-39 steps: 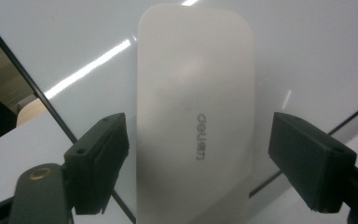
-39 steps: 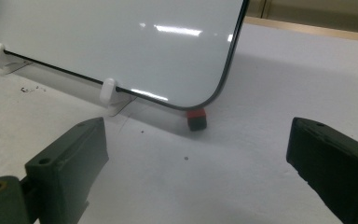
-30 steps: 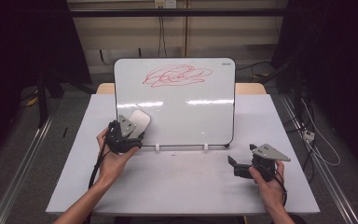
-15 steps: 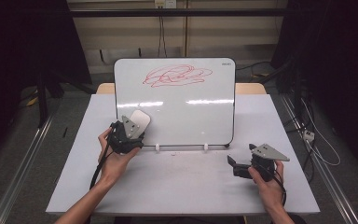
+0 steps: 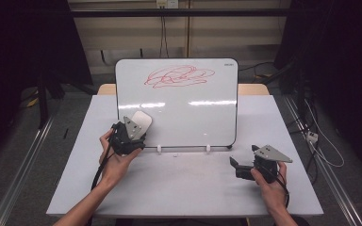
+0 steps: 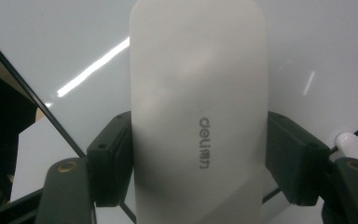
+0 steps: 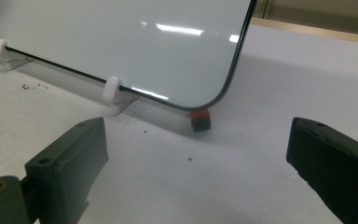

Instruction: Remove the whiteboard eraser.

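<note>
A white eraser with grey lettering lies flat against the lower left of the upright whiteboard. My left gripper is shut on the eraser; its jaws have just been closing, and both pads press the eraser's long sides. A red scribble covers the top middle of the board. My right gripper rests low at the table's right, below the board's lower right corner. Its jaws stand open with nothing between them.
The board stands on the white table in two white clip feet. A small red and black block sits under the board's lower right corner. Dark curtains and cables surround the table.
</note>
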{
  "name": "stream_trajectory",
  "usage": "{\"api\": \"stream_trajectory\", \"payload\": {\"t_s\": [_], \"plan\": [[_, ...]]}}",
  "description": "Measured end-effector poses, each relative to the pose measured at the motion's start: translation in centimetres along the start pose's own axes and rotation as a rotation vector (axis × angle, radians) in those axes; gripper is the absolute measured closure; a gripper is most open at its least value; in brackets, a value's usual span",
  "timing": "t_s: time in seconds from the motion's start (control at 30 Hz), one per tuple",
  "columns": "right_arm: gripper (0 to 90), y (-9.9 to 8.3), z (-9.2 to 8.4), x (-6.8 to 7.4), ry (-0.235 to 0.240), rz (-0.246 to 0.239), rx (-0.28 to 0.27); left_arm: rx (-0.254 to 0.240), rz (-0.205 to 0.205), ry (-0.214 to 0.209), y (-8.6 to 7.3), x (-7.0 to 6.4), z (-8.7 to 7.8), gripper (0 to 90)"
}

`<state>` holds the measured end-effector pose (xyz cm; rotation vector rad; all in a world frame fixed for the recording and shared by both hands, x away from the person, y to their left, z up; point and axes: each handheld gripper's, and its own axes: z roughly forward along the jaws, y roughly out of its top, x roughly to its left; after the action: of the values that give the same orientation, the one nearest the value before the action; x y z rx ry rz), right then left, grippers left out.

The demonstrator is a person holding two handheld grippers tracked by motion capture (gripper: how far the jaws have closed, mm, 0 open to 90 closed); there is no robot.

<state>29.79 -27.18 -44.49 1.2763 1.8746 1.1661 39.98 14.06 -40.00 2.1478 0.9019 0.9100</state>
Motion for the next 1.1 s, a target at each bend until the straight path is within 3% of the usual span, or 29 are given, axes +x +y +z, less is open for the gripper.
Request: {"api": "stream_trajectory", "payload": {"t_s": [0.47, 1.1], "plan": [[5.0, 0.0, -0.1, 0.0, 0.001, 0.001, -0.002, -0.014, -0.005, -0.019, -0.1, 0.3, 0.0, 30.9], [5.0, 0.0, -0.1, 0.0, 0.002, 0.003, -0.002, -0.05, -0.082, -0.094, -0.4, 1.6, -0.3, 31.2]]}}
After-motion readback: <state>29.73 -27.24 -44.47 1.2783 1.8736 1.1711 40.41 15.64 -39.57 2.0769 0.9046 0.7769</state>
